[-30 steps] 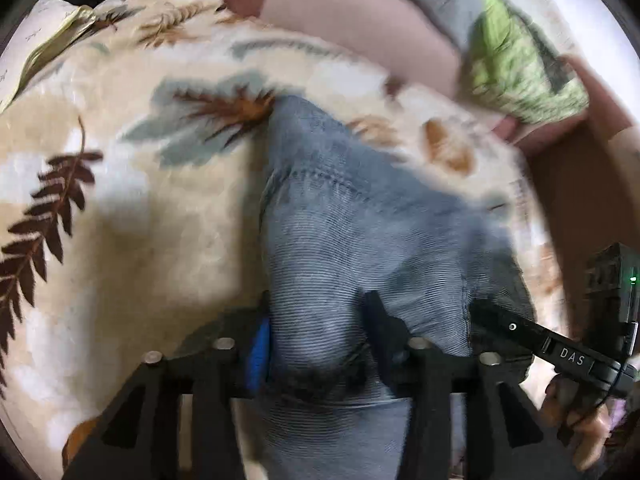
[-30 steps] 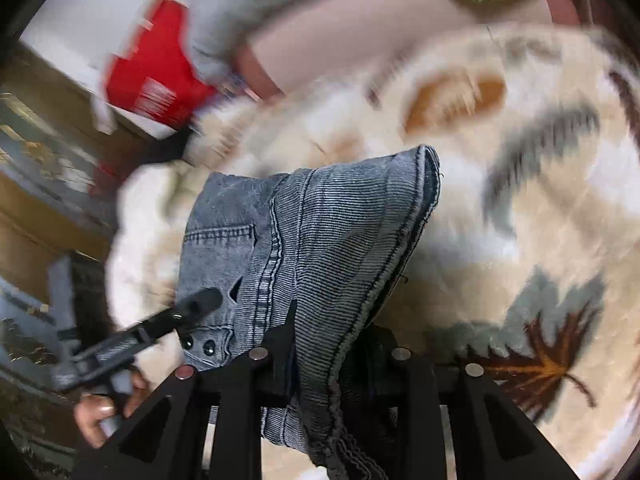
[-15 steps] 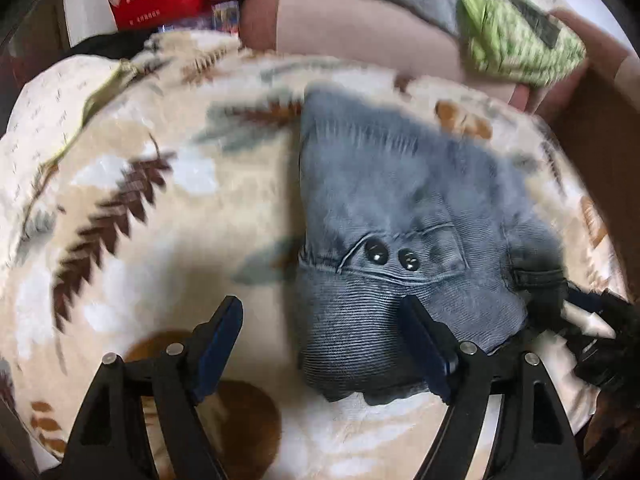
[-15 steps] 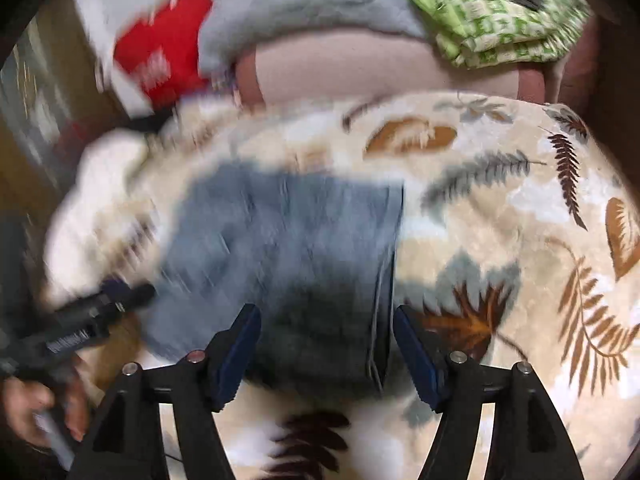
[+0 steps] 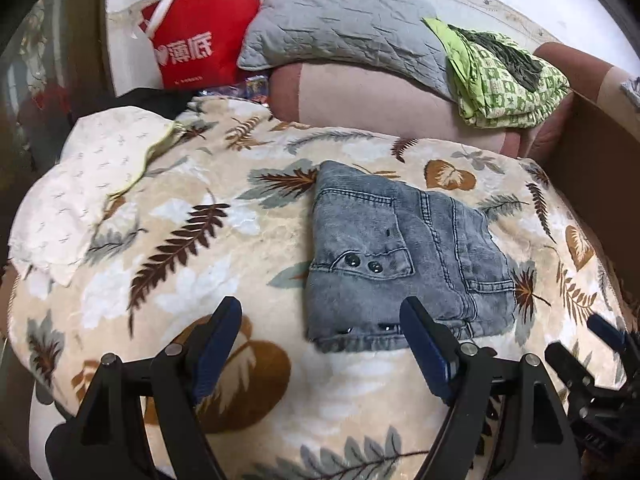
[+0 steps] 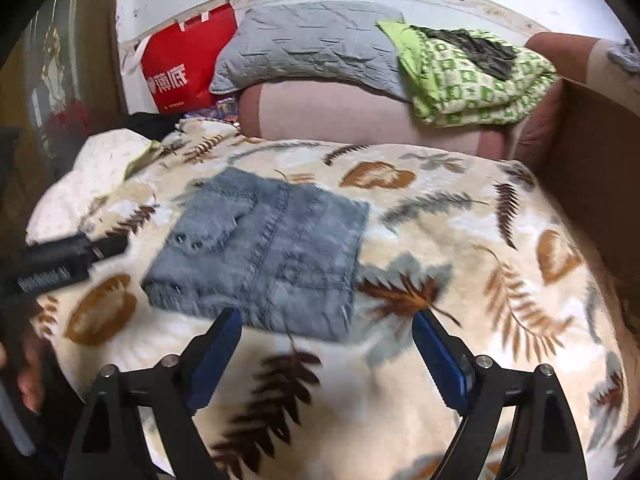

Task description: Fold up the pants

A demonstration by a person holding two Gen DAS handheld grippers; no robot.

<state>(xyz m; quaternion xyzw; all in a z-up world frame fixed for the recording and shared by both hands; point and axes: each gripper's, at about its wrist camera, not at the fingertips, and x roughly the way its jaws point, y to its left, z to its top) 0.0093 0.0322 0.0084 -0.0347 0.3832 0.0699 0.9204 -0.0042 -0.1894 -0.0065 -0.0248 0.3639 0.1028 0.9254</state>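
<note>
The grey denim pants (image 5: 404,256) lie folded into a compact square on the leaf-patterned blanket (image 5: 192,264); two snap buttons show on top. They also show in the right wrist view (image 6: 268,256). My left gripper (image 5: 320,316) is open and empty, held above the blanket just in front of the fold's near edge. My right gripper (image 6: 326,326) is open and empty, above the near right corner of the fold. The left gripper's body (image 6: 60,258) shows at the left of the right wrist view.
A pink bolster (image 5: 380,96), a grey pillow (image 5: 344,36) and a folded green quilt (image 5: 500,76) lie at the back. A red bag (image 5: 200,52) leans on the wall. A white cloth (image 5: 80,184) lies at the left. A brown board (image 5: 592,168) stands at the right.
Both grippers let go of the pants and opened, then drew back and up. The pants now lie flat and folded on the blanket.
</note>
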